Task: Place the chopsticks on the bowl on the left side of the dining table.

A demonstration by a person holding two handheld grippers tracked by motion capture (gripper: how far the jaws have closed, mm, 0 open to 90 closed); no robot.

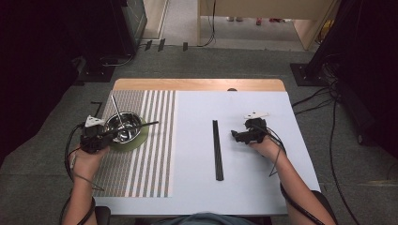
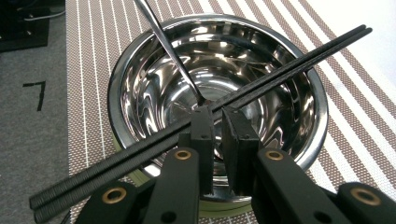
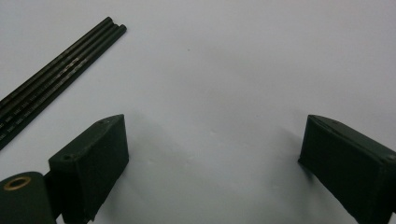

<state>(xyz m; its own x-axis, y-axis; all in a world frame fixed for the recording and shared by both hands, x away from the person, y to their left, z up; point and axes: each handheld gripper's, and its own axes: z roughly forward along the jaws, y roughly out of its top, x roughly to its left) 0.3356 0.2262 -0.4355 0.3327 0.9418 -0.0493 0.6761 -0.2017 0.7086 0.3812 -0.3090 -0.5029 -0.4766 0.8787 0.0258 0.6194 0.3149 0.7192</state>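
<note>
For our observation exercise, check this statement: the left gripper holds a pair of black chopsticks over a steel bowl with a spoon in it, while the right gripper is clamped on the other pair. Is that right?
Not quite. The right gripper is not clamped on anything: the right gripper view shows its jaws wide apart over the white table, with the other chopsticks lying beside them. The rest stands: left gripper, chopsticks, bowl, spoon.

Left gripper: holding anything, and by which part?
Yes: left gripper is shut on the pair of black chopsticks, gripped near mid-length, over the shiny steel bowl.
</note>
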